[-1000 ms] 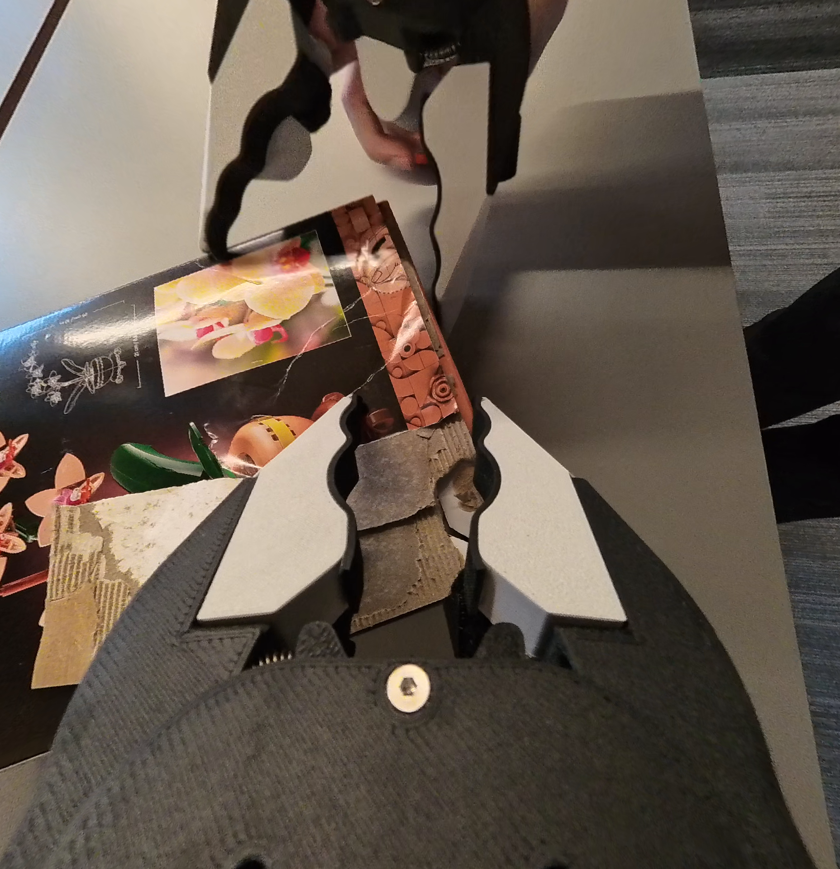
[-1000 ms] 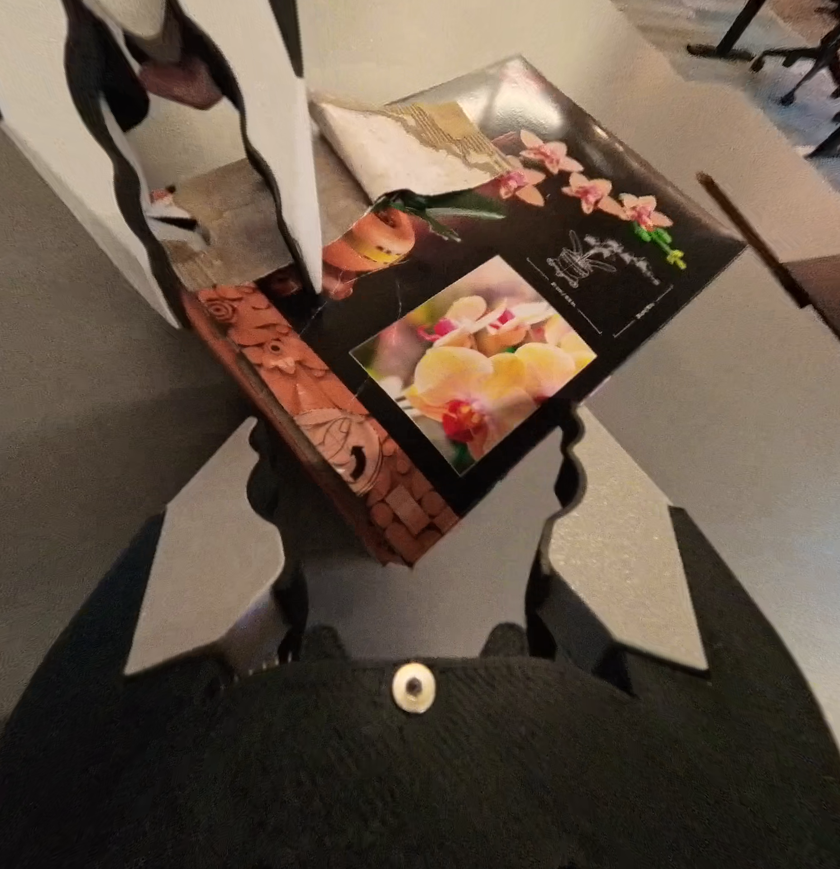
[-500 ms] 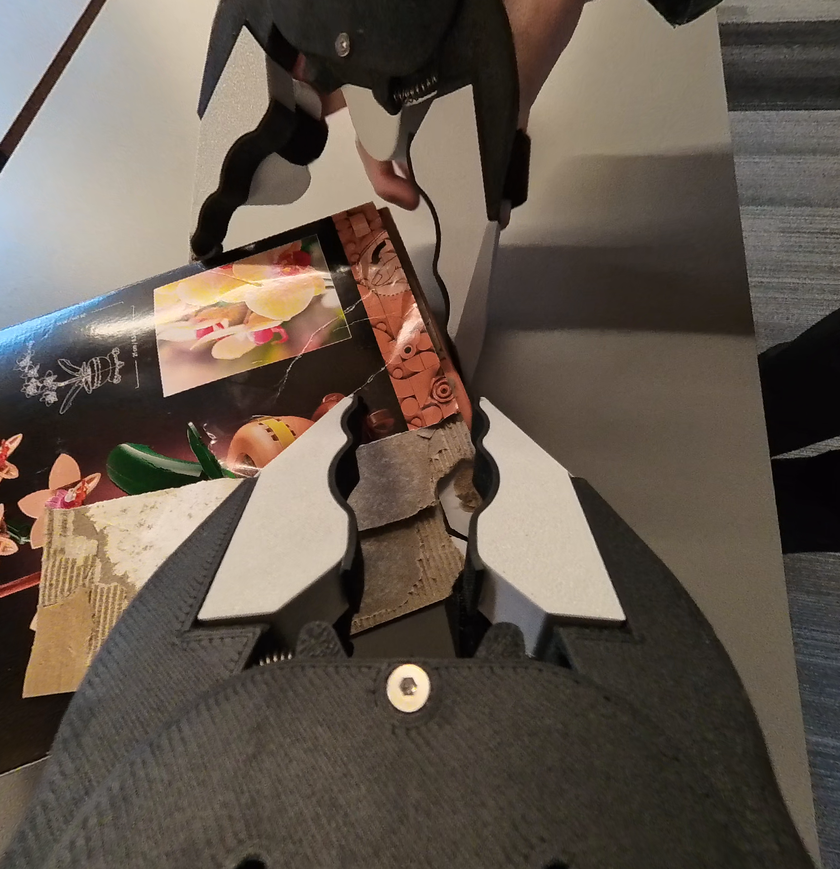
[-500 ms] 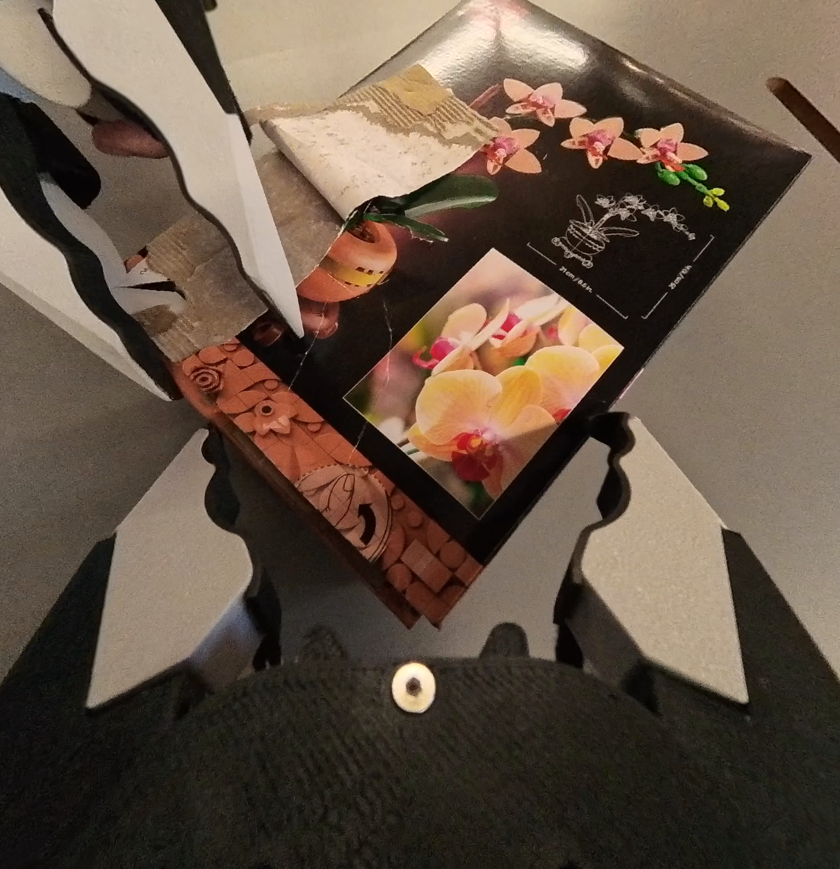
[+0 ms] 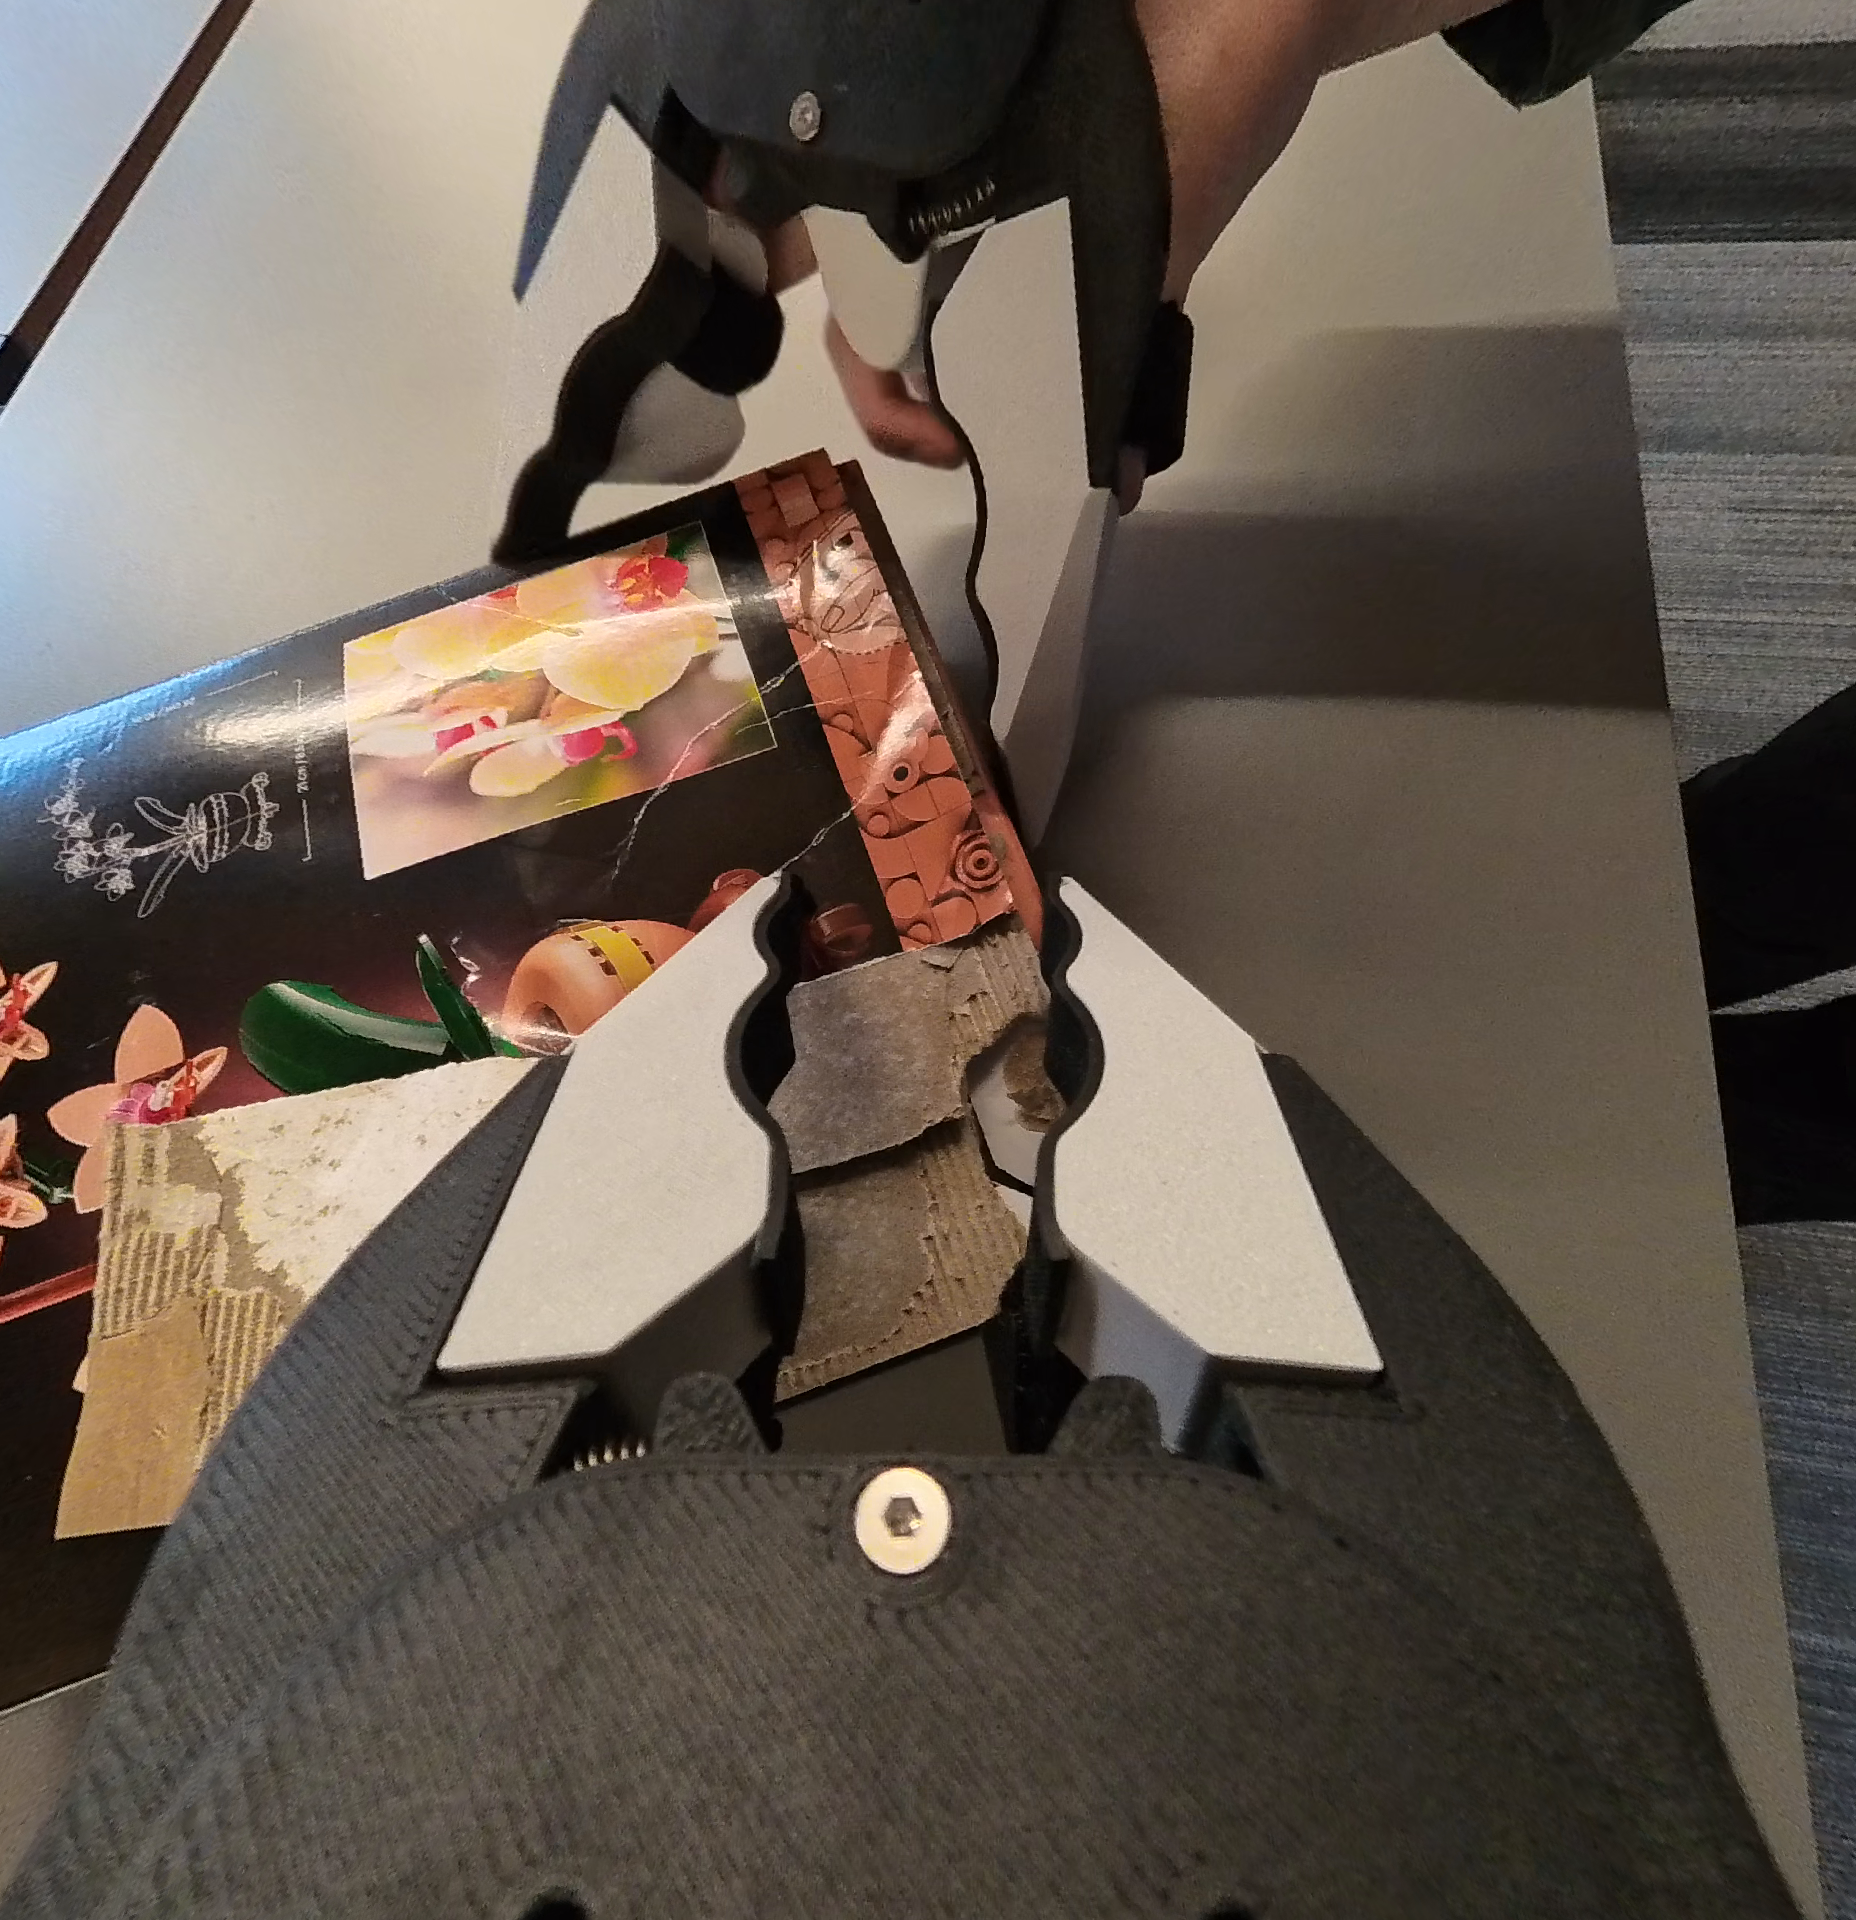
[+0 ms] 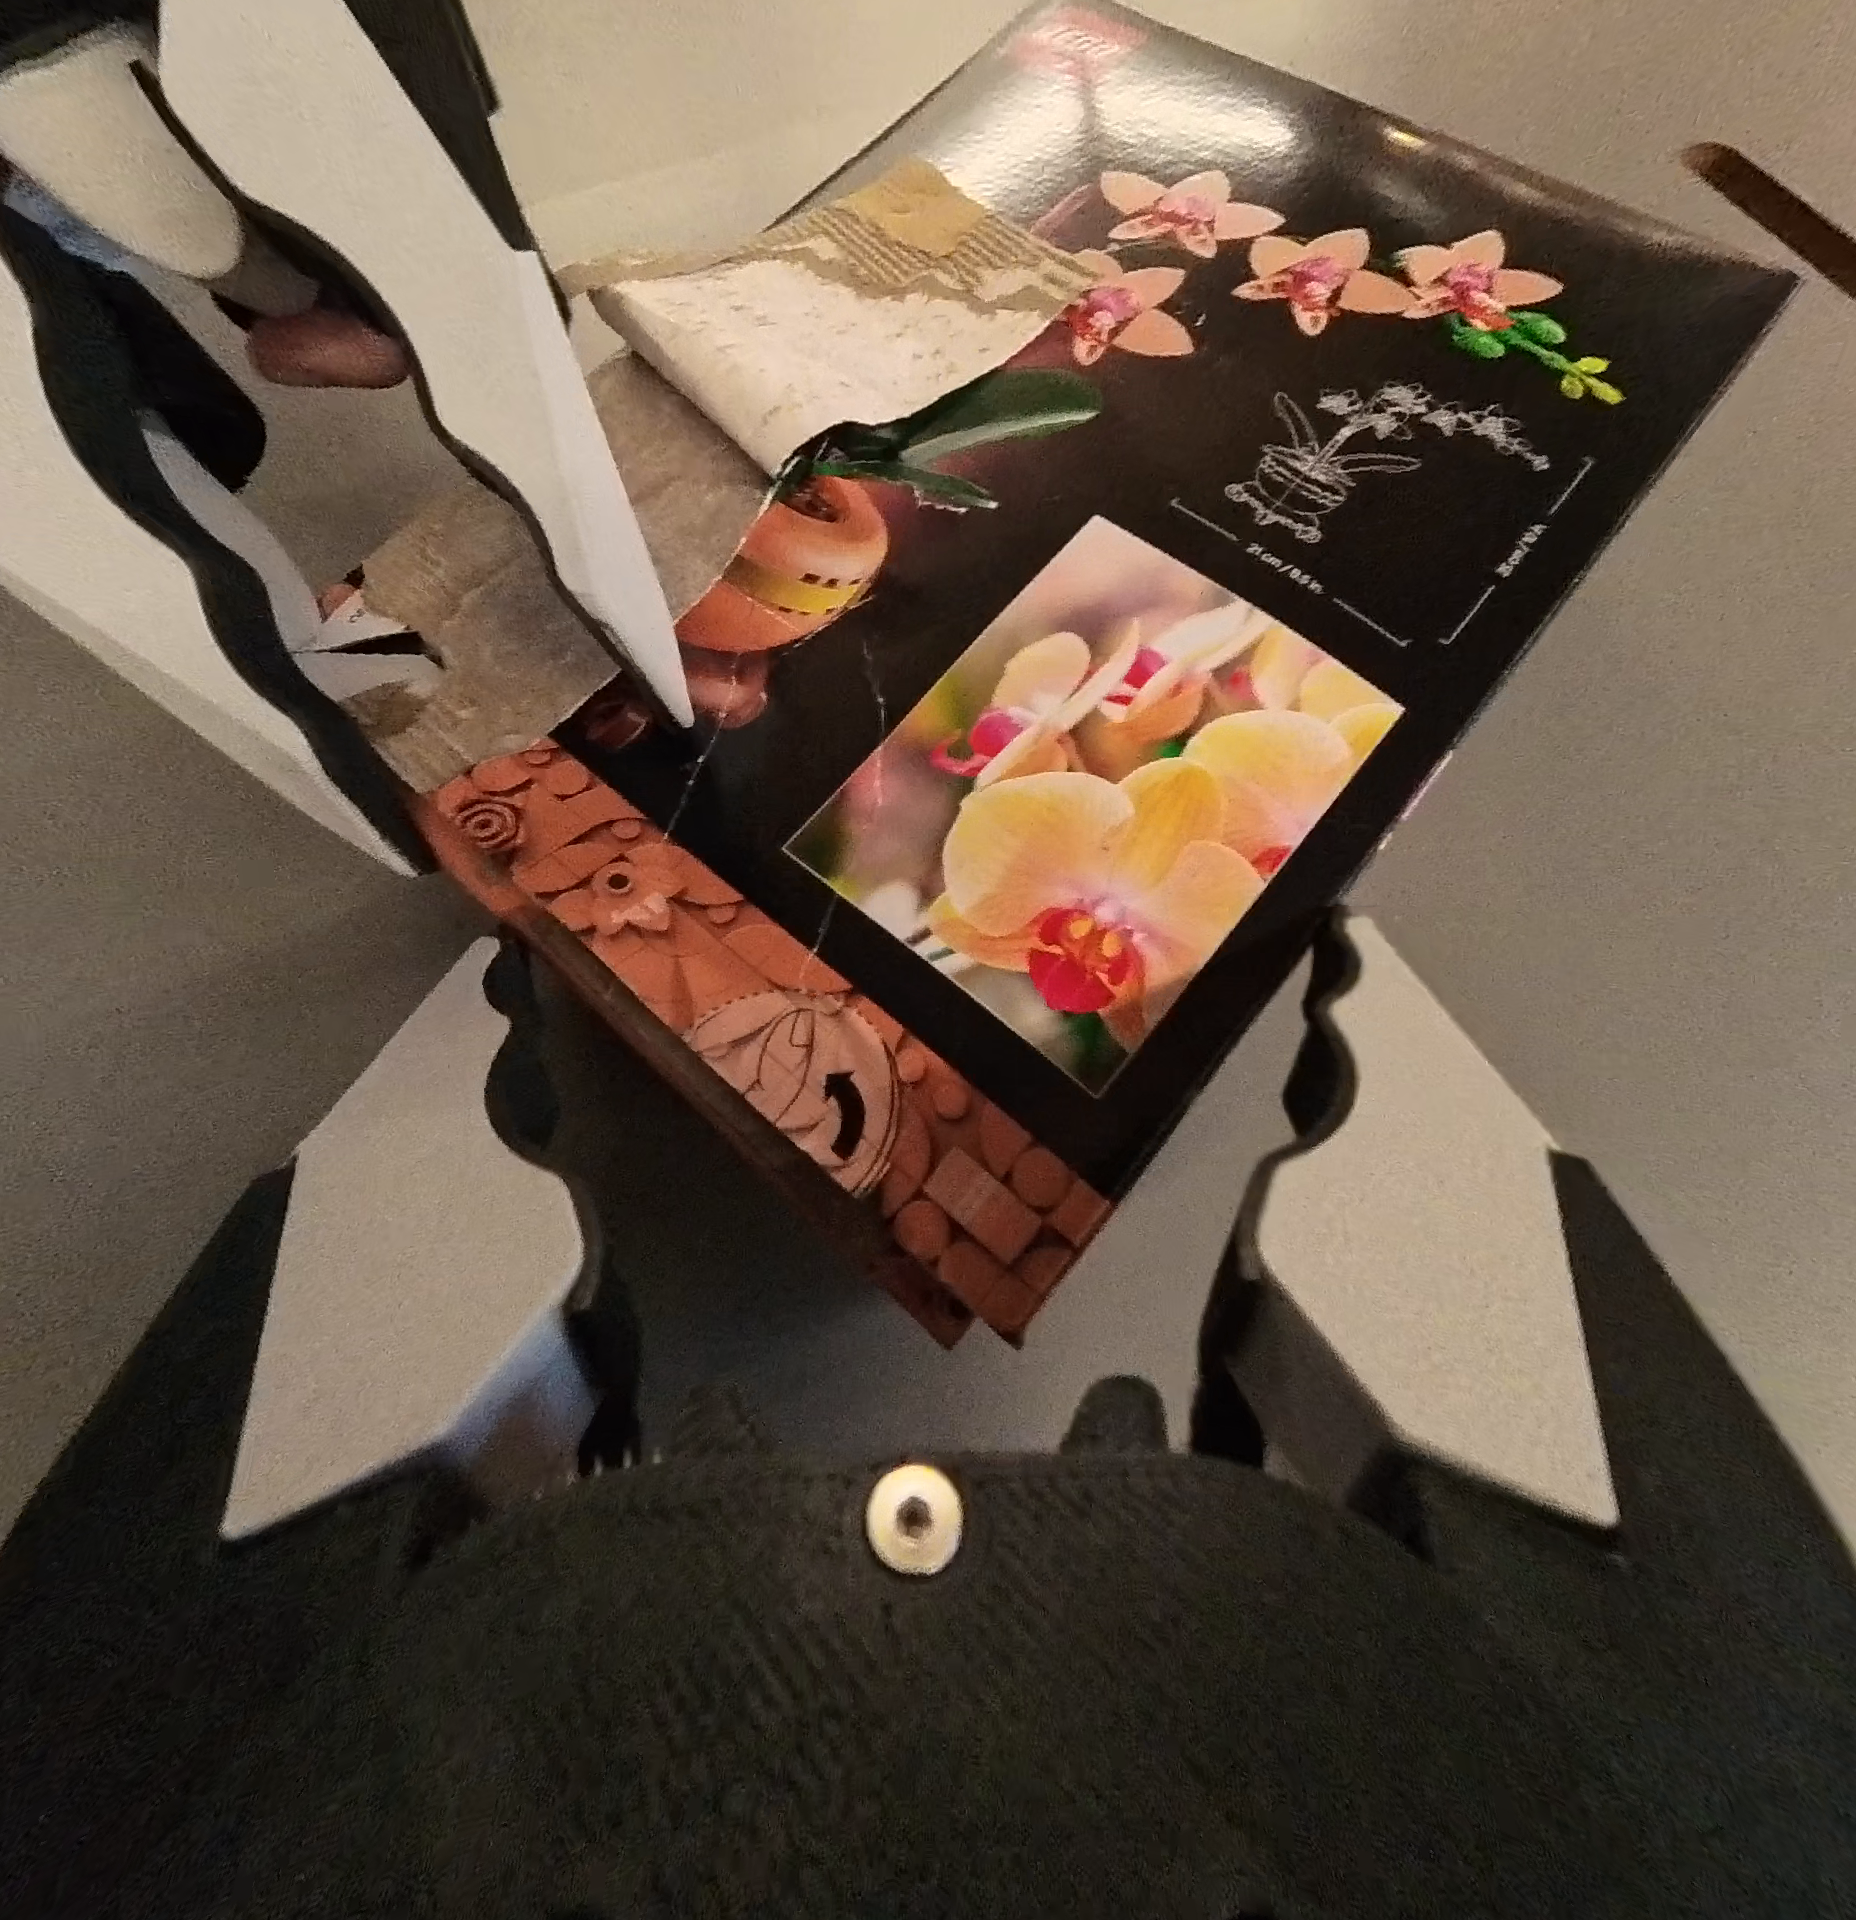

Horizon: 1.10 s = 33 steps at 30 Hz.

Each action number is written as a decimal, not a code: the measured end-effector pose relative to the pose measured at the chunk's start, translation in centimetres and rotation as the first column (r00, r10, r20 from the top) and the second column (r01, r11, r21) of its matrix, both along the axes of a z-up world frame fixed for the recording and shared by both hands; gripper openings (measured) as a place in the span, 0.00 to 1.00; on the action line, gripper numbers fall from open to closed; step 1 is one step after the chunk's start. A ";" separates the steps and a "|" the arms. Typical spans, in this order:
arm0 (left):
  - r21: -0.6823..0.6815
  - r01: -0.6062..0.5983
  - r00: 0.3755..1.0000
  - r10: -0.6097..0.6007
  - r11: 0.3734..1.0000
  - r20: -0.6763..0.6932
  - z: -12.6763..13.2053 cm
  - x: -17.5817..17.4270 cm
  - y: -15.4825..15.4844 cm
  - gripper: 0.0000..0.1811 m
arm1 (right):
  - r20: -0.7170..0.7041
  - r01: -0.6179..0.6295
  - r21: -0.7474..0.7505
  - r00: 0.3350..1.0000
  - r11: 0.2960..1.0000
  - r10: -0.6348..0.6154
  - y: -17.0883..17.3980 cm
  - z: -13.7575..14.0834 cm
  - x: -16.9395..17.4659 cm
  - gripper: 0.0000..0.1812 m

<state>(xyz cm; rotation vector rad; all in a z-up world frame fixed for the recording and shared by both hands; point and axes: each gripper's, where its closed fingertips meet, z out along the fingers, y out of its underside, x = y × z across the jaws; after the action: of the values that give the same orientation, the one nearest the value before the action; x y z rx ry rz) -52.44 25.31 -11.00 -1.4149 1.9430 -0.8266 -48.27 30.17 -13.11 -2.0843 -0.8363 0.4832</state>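
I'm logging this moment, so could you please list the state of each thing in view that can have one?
Box: lying flat on the table, closed, printed top torn near one corner.
Torn flap: peeled back, bare cardboard exposed.
Left tongs: partly open over the torn corner; grip not clear.
Right tongs: open wide, straddling the box's near corner, holding nothing.

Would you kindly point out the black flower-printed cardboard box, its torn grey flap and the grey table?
Black flower-printed cardboard box (image 6: 1194,831): right wrist view, on the yellow orchid photo.
Torn grey flap (image 5: 882,1070): left wrist view, its middle.
Grey table (image 5: 1319,935): left wrist view, bare top.
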 end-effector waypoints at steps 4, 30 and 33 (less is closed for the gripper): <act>-0.004 -0.001 1.000 0.001 1.000 -0.001 0.0 0.0 0.0 0.25 | 0.008 -0.001 -0.014 1.000 1.000 0.001 0.0 -0.1 0.0 0.78; -0.032 -0.003 1.000 0.003 0.999 0.019 0.1 0.0 0.1 0.23 | -0.151 -0.074 -0.103 0.987 0.992 0.058 -0.3 1.1 0.4 0.73; -0.038 -0.012 0.999 0.013 0.999 0.034 0.2 0.1 0.2 0.21 | -0.122 -0.087 -0.077 0.990 0.993 0.077 -0.4 0.7 0.4 0.74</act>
<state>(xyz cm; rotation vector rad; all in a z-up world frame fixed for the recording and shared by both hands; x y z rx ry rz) -52.29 25.56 -10.81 -1.4239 1.9007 -0.8801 -47.90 29.73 -12.37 -2.0789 -0.8473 0.6894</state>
